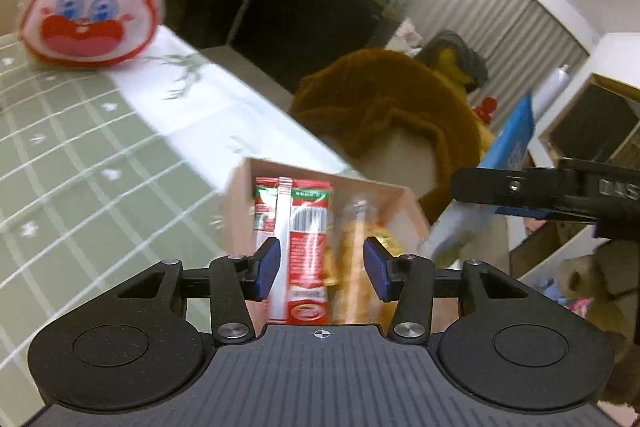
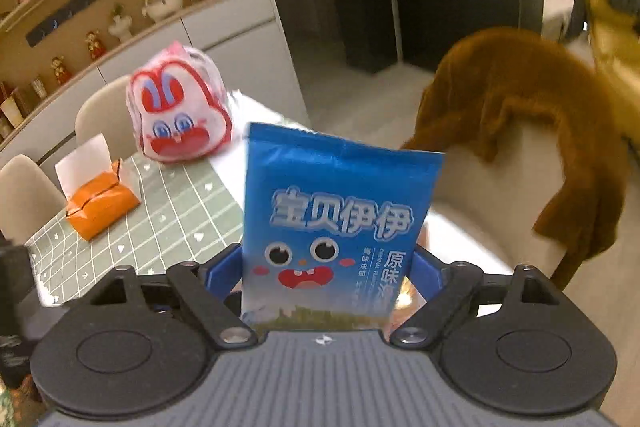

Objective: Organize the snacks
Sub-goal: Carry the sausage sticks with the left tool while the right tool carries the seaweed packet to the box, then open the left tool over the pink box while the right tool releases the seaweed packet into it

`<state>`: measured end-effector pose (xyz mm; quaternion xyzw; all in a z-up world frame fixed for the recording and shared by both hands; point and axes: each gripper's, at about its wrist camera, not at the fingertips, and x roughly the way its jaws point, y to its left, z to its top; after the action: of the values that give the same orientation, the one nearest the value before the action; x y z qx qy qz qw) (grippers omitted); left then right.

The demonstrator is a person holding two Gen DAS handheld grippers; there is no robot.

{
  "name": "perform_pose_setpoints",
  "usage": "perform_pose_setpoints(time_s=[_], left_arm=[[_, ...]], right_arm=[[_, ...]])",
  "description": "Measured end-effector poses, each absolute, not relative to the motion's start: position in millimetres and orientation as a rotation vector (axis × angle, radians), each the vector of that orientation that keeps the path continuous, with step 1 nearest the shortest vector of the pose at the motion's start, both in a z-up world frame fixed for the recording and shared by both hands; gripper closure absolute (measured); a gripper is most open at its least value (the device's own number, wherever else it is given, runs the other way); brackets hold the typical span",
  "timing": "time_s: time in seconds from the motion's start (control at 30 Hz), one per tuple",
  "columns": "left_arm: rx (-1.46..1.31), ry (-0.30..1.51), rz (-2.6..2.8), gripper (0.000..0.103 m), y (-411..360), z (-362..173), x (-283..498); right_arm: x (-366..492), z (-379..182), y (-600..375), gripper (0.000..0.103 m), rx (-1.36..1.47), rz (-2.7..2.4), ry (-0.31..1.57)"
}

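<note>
The table (image 2: 176, 211) is the broadest thing before me, covered in a matte green cloth ruled with a white grid. A brown fleecy throw (image 2: 532, 99) hangs rumpled over a pale padded chair back (image 2: 480, 195) just beyond the table's edge. On the cloth sits a glossy, puffy rabbit-face bag (image 2: 178, 115), red and white. An open cardboard box (image 1: 240, 195) lies below my left gripper (image 1: 322, 267) — inside lie a red foil snack packet (image 1: 308, 243) and a clear wrapper with something golden (image 1: 356, 247). My left jaws stand partly apart above the box, holding nothing. My right gripper (image 2: 322, 275) clasps a flat blue snack pouch (image 2: 332, 211) by its sides, upright, hiding what lies behind. An orange tissue pack (image 2: 100, 203) rests on the cloth, well apart from the rabbit bag.
</note>
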<state>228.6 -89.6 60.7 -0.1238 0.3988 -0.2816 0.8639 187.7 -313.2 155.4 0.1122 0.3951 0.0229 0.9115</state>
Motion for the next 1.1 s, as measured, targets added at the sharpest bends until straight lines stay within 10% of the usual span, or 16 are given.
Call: perform_pose_setpoints(time_s=[0.33, 0.7, 1.1], left_arm=[[-0.23, 0.841, -0.514, 0.052, -52, 57, 194], [-0.07, 0.781, -0.376, 0.052, -43, 38, 102], [0.109, 0.712, -0.269, 0.048, -39, -11, 66]], right_arm=[[220, 84, -308, 0.022, 0.218, 0.046, 1.096], [85, 119, -313, 0.014, 0.238, 0.075, 0.519], [36, 5, -207, 0.014, 0.067, -0.034, 0.793]])
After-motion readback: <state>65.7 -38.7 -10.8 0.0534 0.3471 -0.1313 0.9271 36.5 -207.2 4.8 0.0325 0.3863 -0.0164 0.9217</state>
